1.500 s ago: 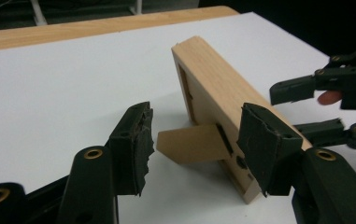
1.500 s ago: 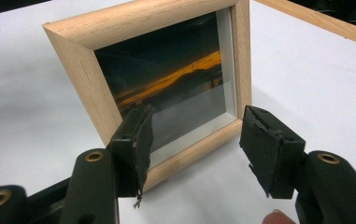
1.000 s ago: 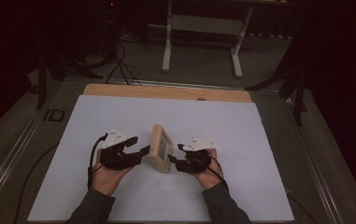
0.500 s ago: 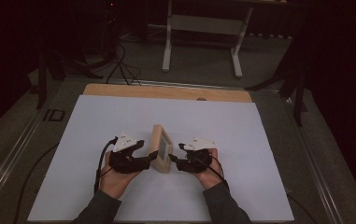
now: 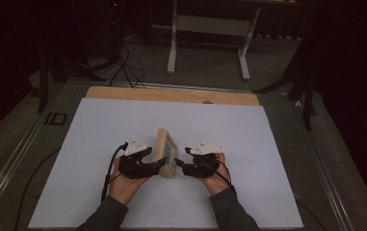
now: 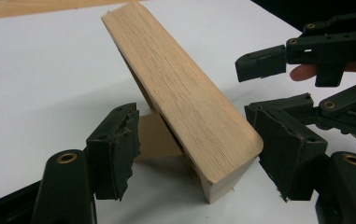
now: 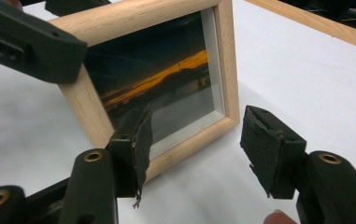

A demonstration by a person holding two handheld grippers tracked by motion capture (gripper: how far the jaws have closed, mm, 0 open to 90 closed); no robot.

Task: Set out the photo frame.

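I see the picture frame leaning upright on the white worktop; left tool and right tool both spread, straddling its edges.

My photo frame: pale raw-looking wood, visible grain, glossy glass front. My claw pads: matt black, ragged rubber. Worktop: smooth matt white.

High view looks down from above; both claw views sit close, sharing the picture frame.
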